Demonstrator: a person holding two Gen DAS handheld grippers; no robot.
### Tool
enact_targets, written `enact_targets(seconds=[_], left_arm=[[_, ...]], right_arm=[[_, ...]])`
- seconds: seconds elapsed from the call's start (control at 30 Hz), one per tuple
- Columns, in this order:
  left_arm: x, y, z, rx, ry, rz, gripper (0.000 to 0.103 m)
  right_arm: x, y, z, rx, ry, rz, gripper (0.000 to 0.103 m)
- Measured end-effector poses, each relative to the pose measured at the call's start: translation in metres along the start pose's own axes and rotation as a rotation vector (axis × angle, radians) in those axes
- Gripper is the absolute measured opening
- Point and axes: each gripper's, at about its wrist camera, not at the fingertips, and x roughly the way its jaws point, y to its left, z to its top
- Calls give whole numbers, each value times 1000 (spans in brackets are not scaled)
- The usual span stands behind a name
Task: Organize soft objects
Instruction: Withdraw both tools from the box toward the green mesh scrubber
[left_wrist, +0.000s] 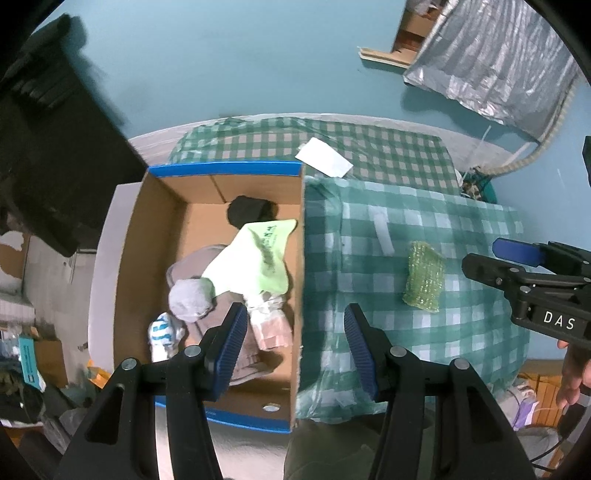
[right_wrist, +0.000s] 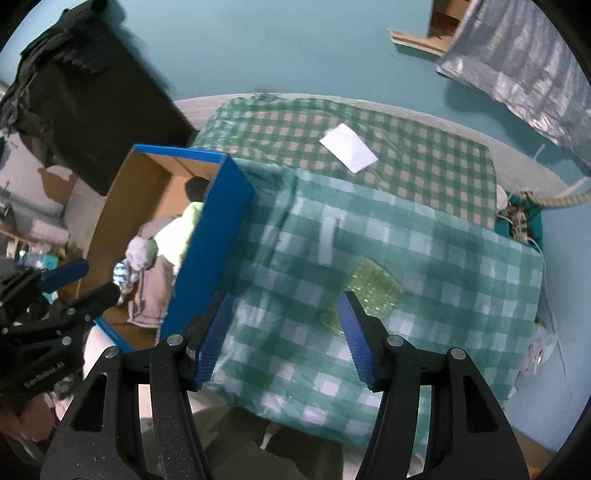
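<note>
Beside the cardboard box (left_wrist: 166, 229) of clothes, a green sponge (left_wrist: 424, 275) on checked cloth (left_wrist: 369, 155).

Box wall (right_wrist: 207, 254) hides most boxed clothes (right_wrist: 177, 236).

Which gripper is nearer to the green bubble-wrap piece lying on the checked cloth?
Right. The right gripper hangs open just above the green bubble-wrap piece, which sits beside its right finger. The left gripper is open over the cardboard box edge, farther off.
</note>
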Motion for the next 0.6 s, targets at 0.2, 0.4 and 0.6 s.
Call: enact_targets(seconds=[0.2, 0.4, 0.6], left_arm=[[12, -18, 7, 38, 22, -3, 56], [22, -35, 13, 70, 35, -4, 56], [31, -54, 19, 113, 39, 8, 56]], right_arm=[[4, -25, -10, 55, 18, -23, 60], [11, -47, -20, 95, 42, -39, 60], [19, -65, -26, 138, 61, -44, 60]])
